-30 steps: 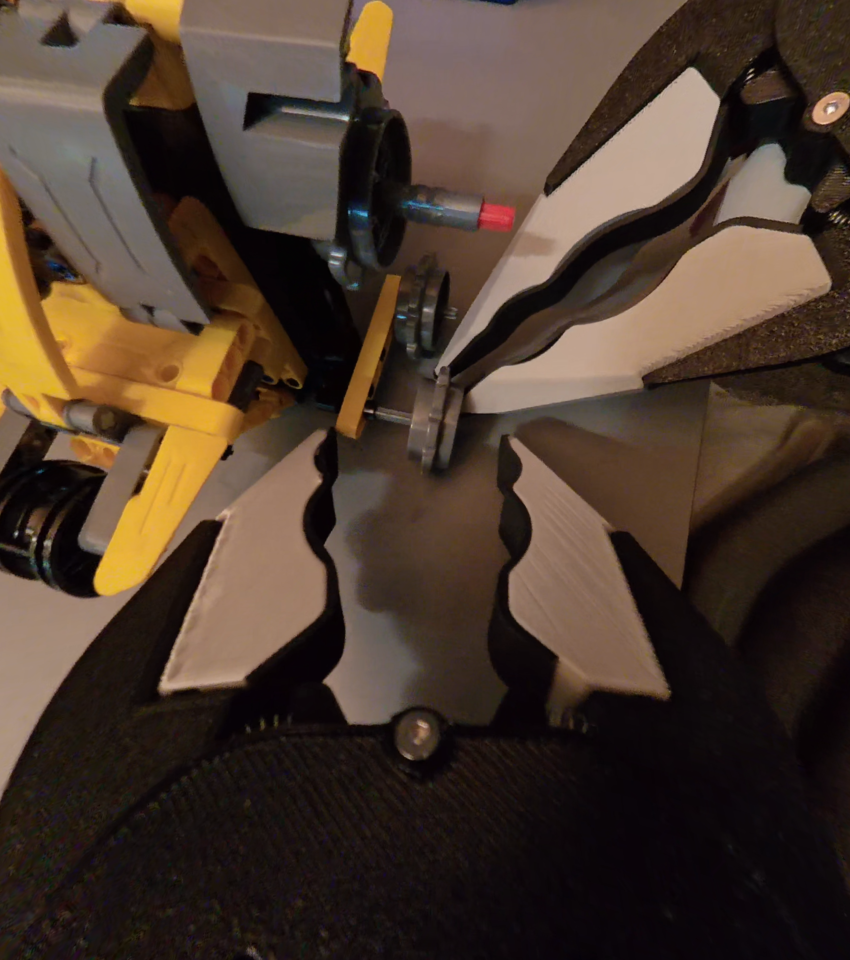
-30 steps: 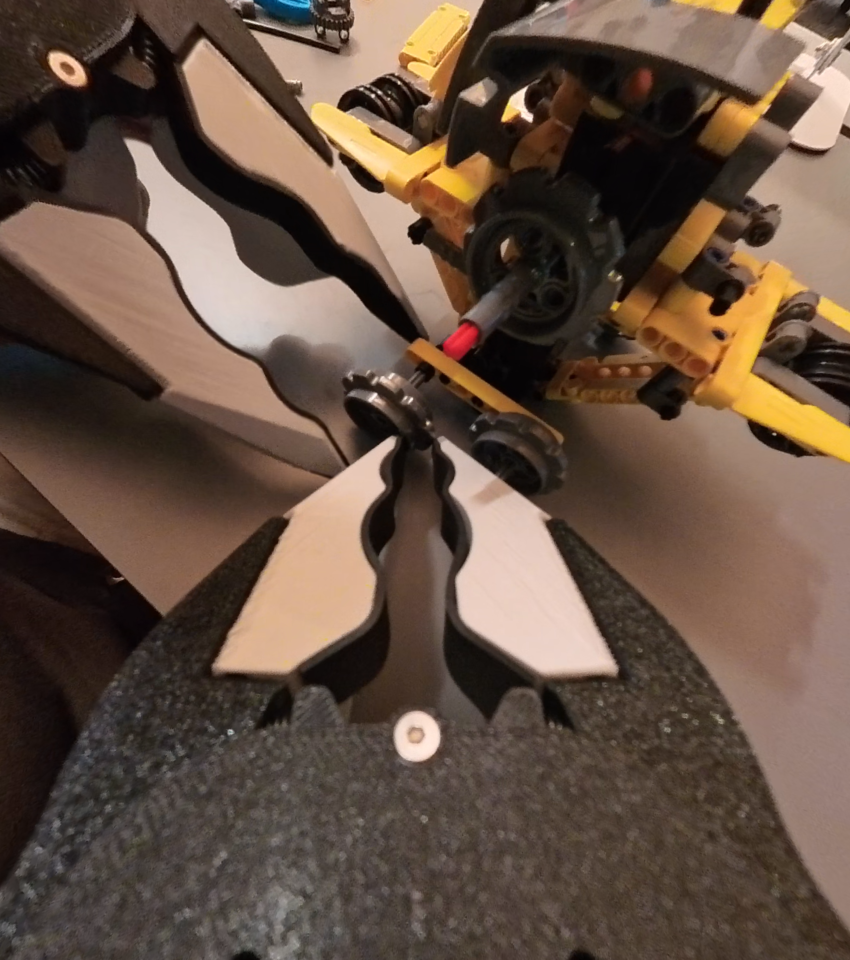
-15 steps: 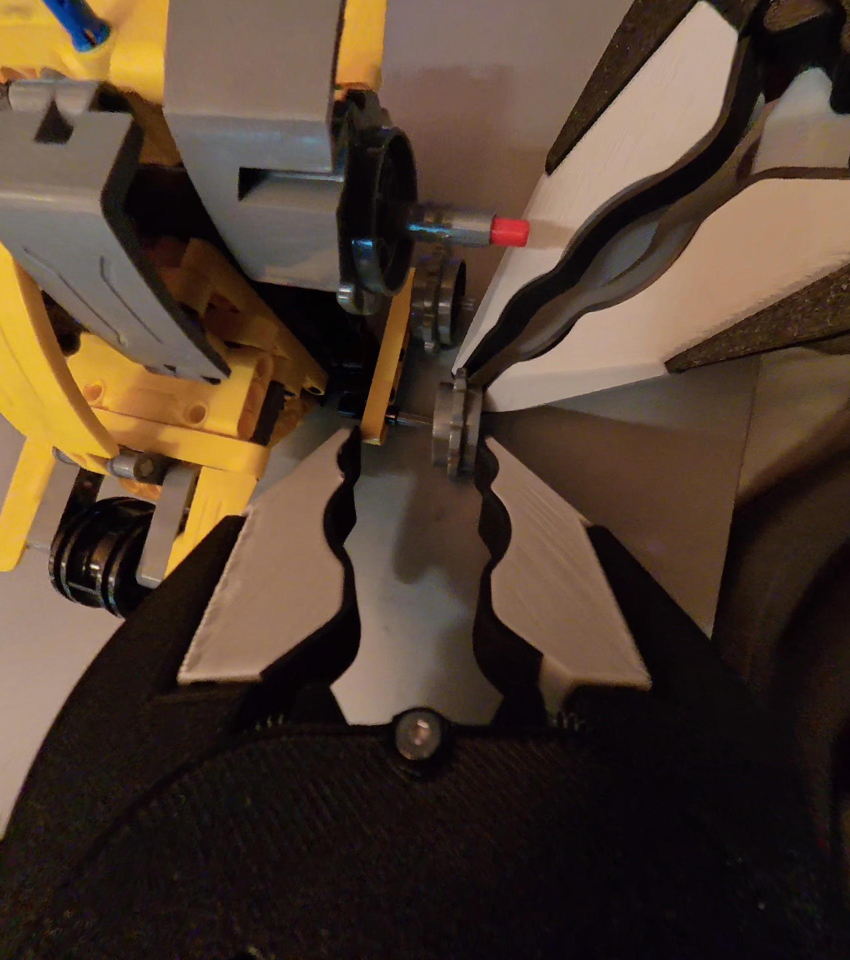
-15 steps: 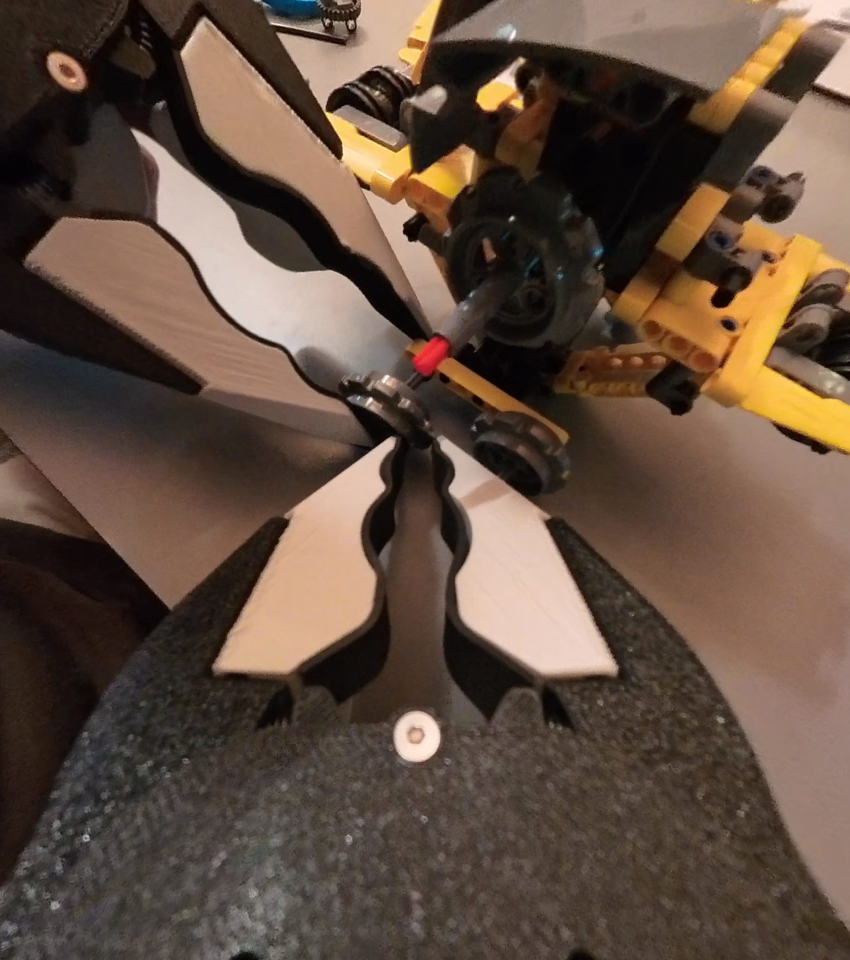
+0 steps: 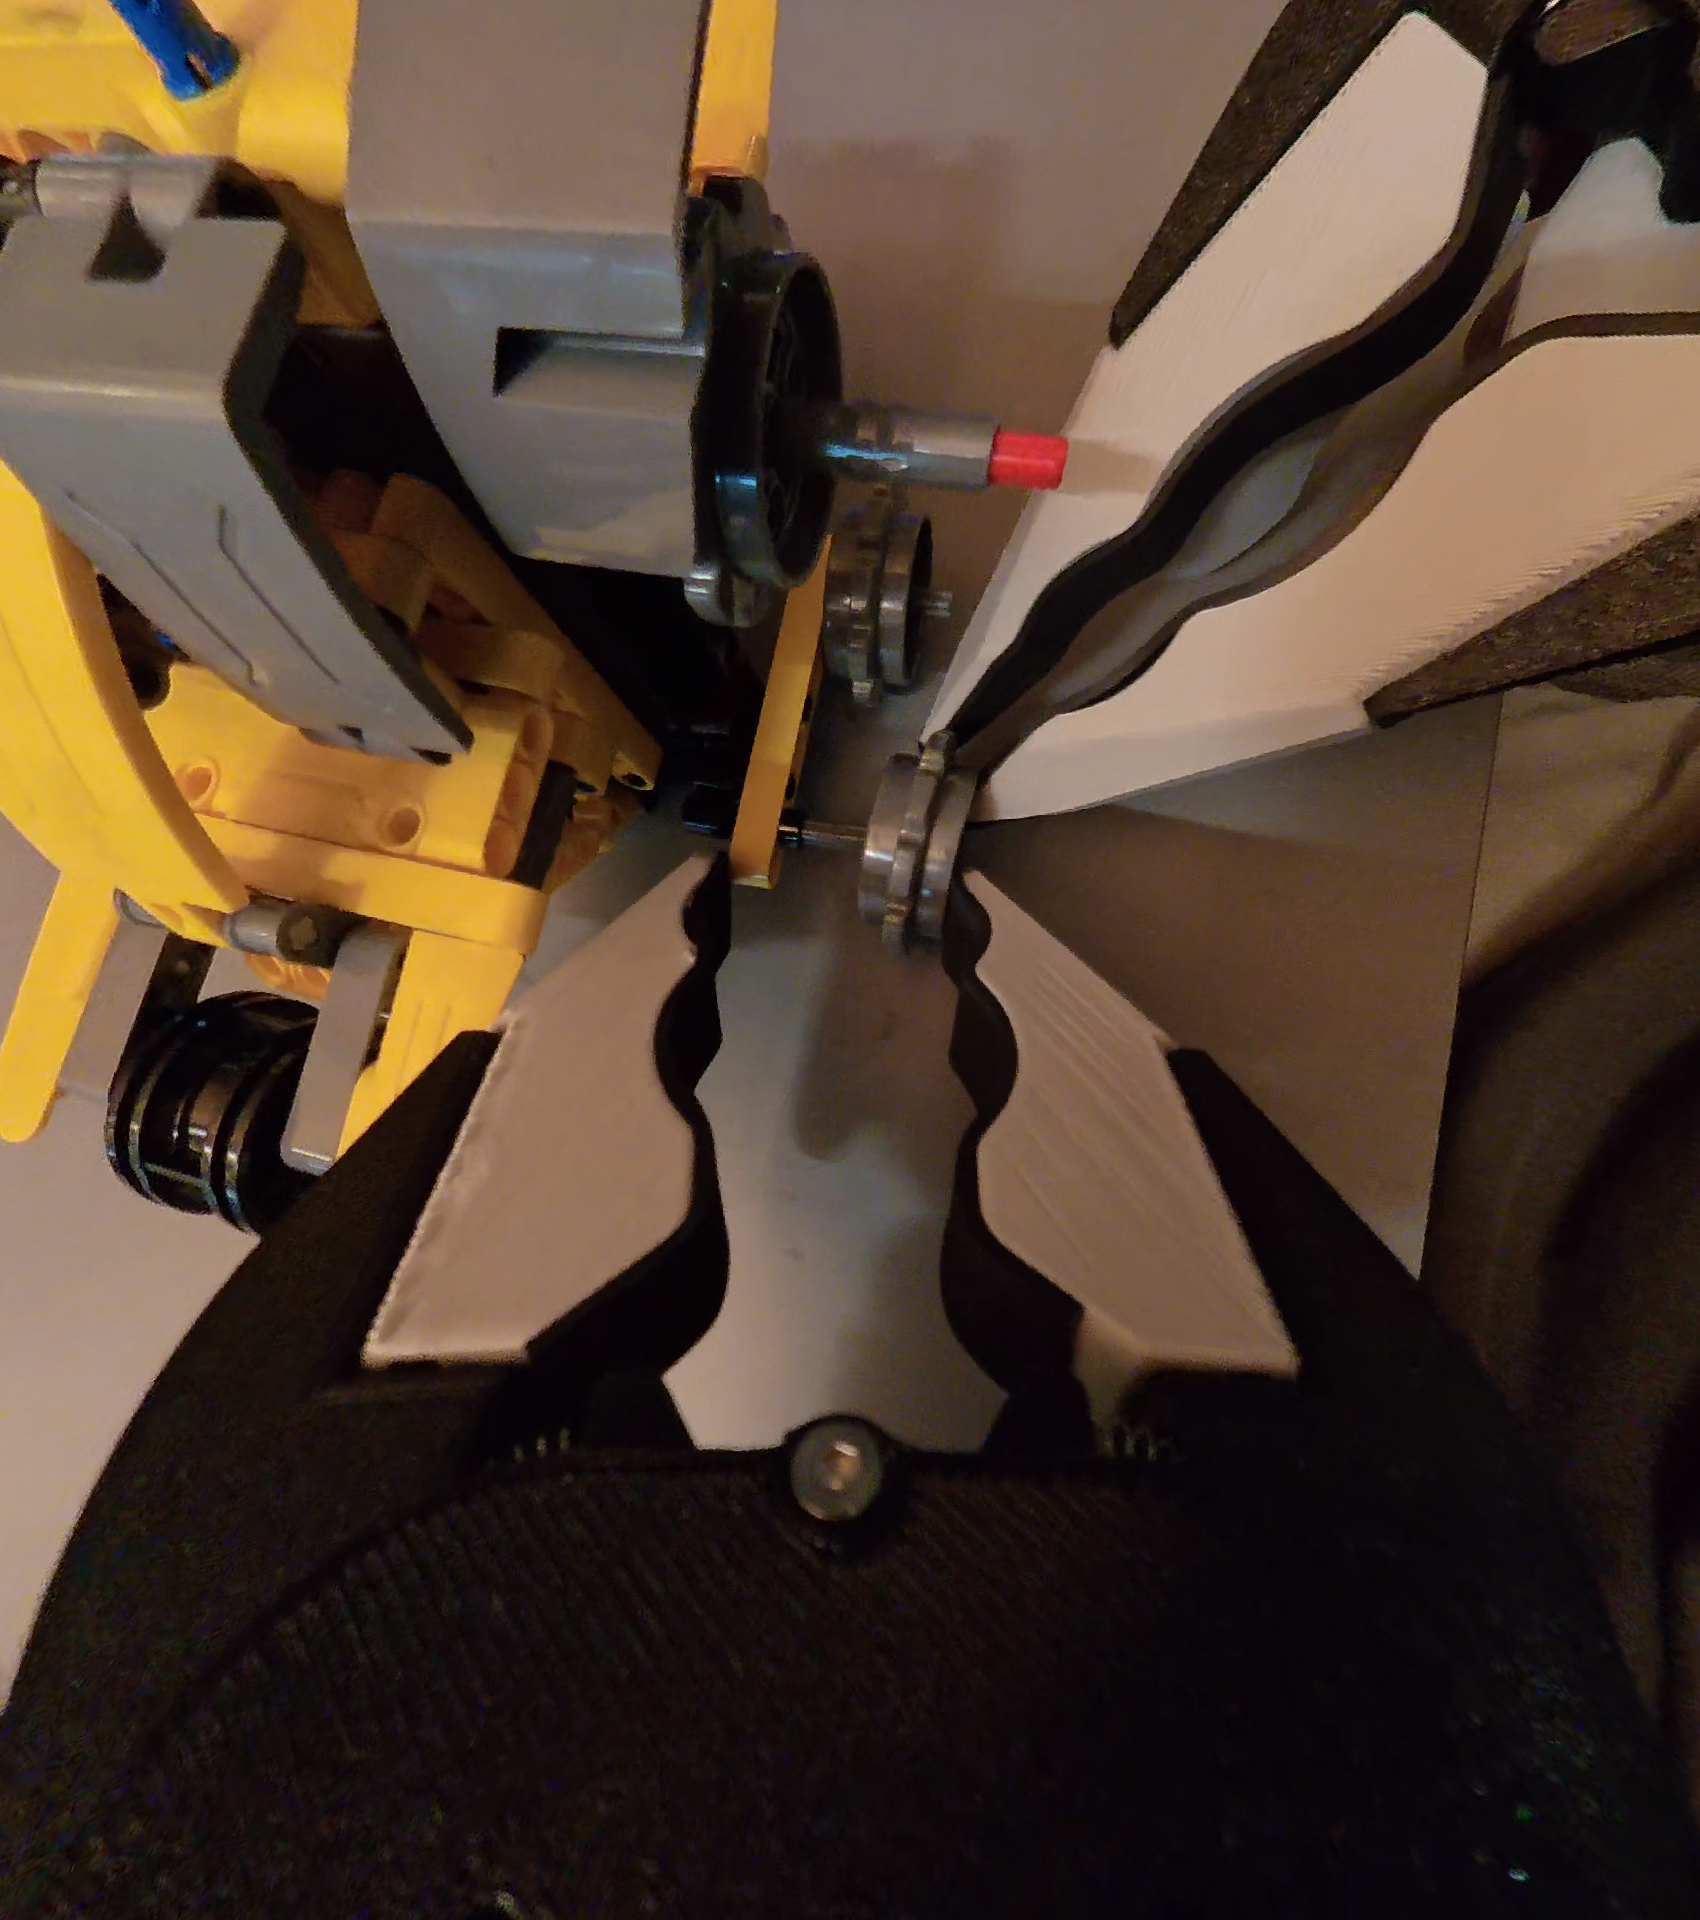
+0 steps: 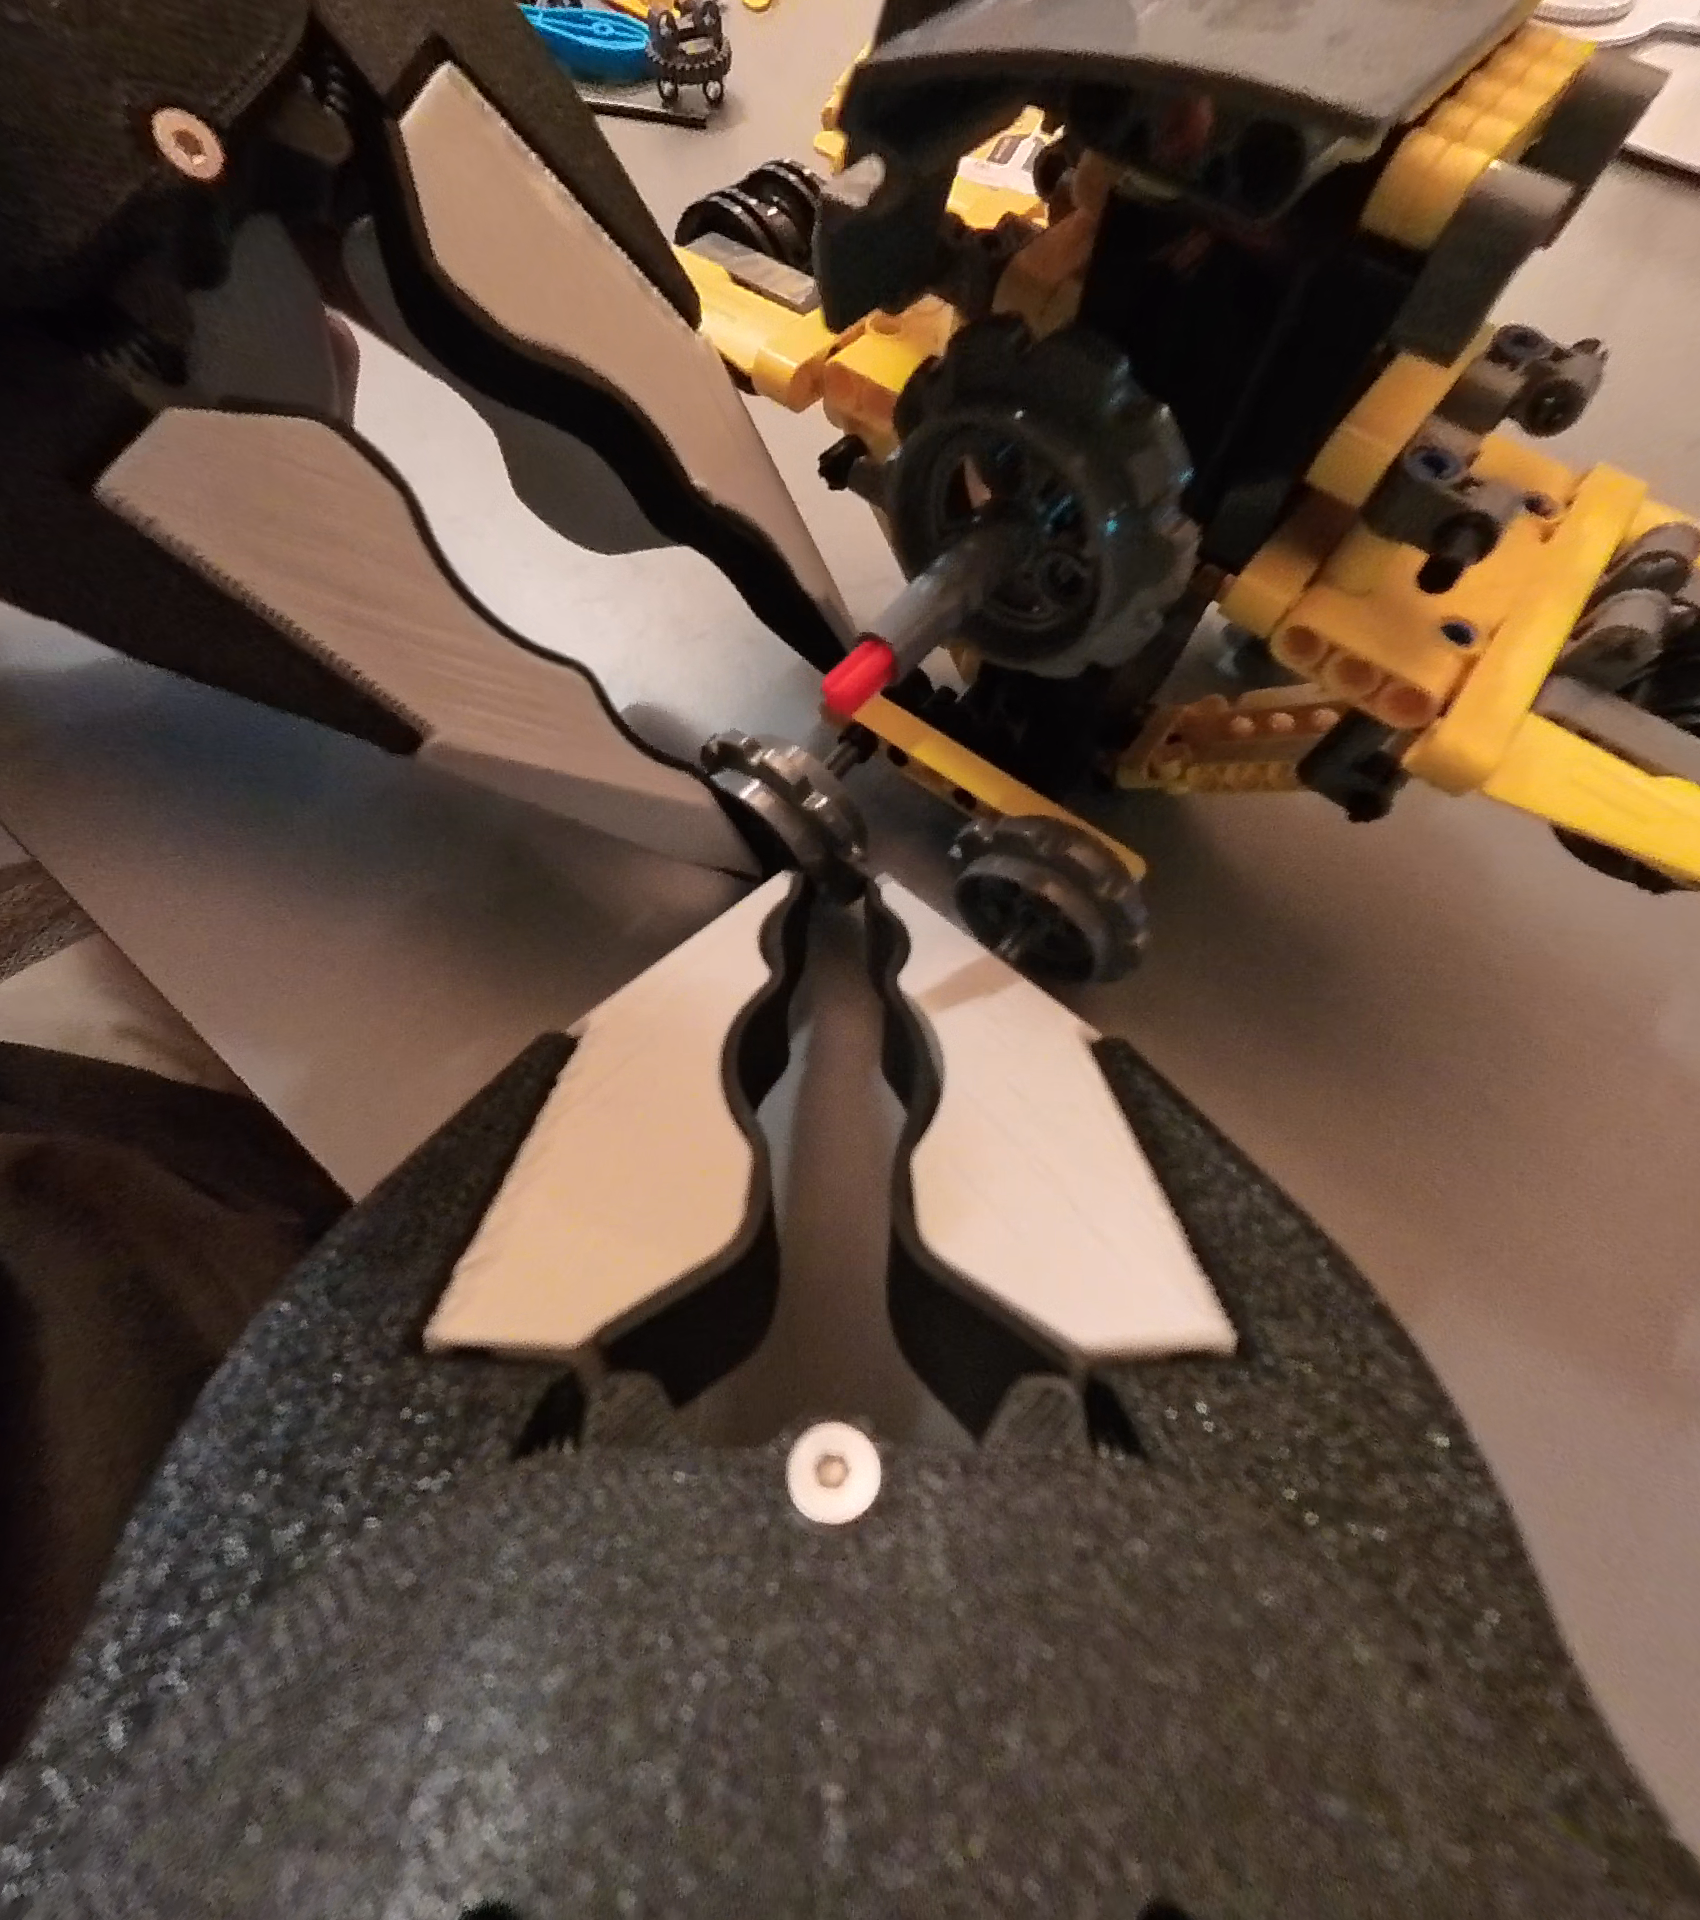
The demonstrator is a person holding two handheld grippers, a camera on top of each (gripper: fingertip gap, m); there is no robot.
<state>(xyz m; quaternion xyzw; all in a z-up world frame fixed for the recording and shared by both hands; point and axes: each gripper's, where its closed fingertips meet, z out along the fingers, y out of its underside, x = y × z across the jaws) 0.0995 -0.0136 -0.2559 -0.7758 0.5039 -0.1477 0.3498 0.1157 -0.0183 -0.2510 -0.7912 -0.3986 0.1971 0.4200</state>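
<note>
In the left wrist view, the left gripper [image 5: 830,894] has narrowed over the last second but its fingers are apart, closed on nothing. One tip now sits by the yellow beam [image 5: 778,727] and the other touches the small grey gear [image 5: 903,852] at frame centre. The yellow model [image 5: 202,727] has slid closer, filling the upper left. The right gripper [image 5: 939,743] comes in from the upper right, pinching that gear's rim. In the right wrist view, the right gripper [image 6: 830,894] has its tips nearly together on the small grey gear's [image 6: 789,800] lower edge, just above centre, and its thin axle now shows bare against the beam. No box or tray shows; a loose blue part [image 6: 597,42] lies on the table [image 6: 1397,1195] at the top left.
</note>
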